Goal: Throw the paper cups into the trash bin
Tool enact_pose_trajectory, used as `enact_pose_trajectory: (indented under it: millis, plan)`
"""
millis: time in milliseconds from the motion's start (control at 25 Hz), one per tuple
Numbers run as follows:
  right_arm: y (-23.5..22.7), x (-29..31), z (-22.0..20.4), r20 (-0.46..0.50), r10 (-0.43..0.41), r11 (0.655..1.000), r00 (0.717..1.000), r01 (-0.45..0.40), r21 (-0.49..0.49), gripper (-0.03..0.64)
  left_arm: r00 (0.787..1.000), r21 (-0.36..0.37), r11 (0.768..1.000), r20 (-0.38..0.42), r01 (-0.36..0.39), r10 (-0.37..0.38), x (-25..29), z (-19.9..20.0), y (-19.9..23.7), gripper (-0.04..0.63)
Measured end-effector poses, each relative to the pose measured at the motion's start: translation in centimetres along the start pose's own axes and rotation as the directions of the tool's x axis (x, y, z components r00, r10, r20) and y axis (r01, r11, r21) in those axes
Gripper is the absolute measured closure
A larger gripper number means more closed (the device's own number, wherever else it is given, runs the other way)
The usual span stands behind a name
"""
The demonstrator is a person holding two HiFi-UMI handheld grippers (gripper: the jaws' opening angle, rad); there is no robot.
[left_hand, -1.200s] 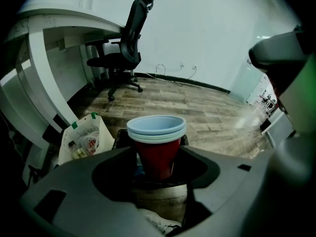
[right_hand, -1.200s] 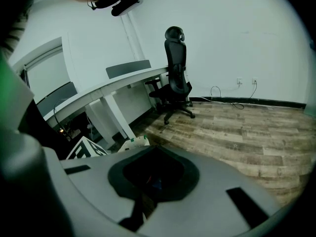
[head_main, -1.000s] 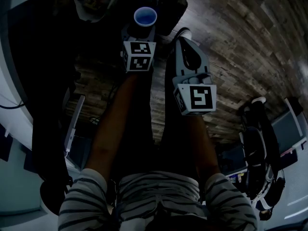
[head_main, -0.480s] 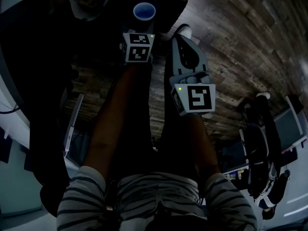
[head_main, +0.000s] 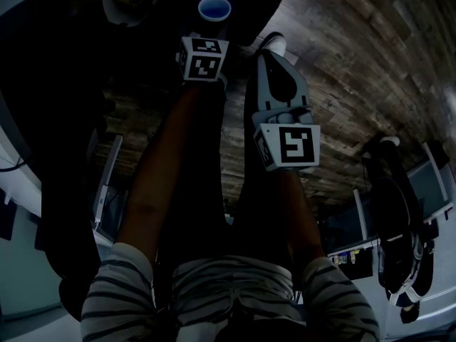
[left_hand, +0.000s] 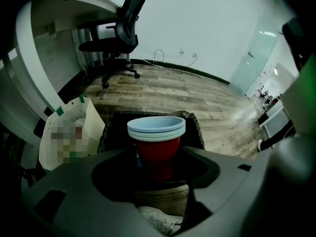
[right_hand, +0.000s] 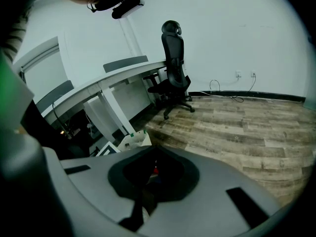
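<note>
Left gripper view: stacked tapered red paper cups [left_hand: 157,143] in grip of left hand-held gripper [left_hand: 157,164]

You stand on a wood-plank floor [left_hand: 197,90] of grey-brown boards. A plain white wall [left_hand: 207,19] closes the far side, with a dark skirting [right_hand: 261,97] along its foot. A loose cable [right_hand: 212,85] hangs near the wall sockets [right_hand: 239,74]. A black office chair [right_hand: 173,68] on castors stands beside a curved white desk [right_hand: 113,78]. Off to one side, a frosted glass partition [left_hand: 256,58] catches pale light.
</note>
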State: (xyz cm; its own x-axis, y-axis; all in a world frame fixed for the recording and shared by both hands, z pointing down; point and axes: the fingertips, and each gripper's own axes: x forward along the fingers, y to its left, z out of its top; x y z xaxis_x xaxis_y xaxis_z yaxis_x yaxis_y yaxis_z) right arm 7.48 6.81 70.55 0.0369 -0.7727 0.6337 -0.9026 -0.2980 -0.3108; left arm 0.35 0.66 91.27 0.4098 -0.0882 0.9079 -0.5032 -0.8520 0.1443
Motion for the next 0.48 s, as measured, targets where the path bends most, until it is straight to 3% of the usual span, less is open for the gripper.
enact_pose_trajectory:
  millis: [480]
  plan:
    - [1.3,-0.1,0.1,0.009,0.0,1.0,1.0,0.0,0.006,0.609,1.0,0.023,1.0,-0.031,0.002,-0.001,0.9,-1.7,1.1,0.322]
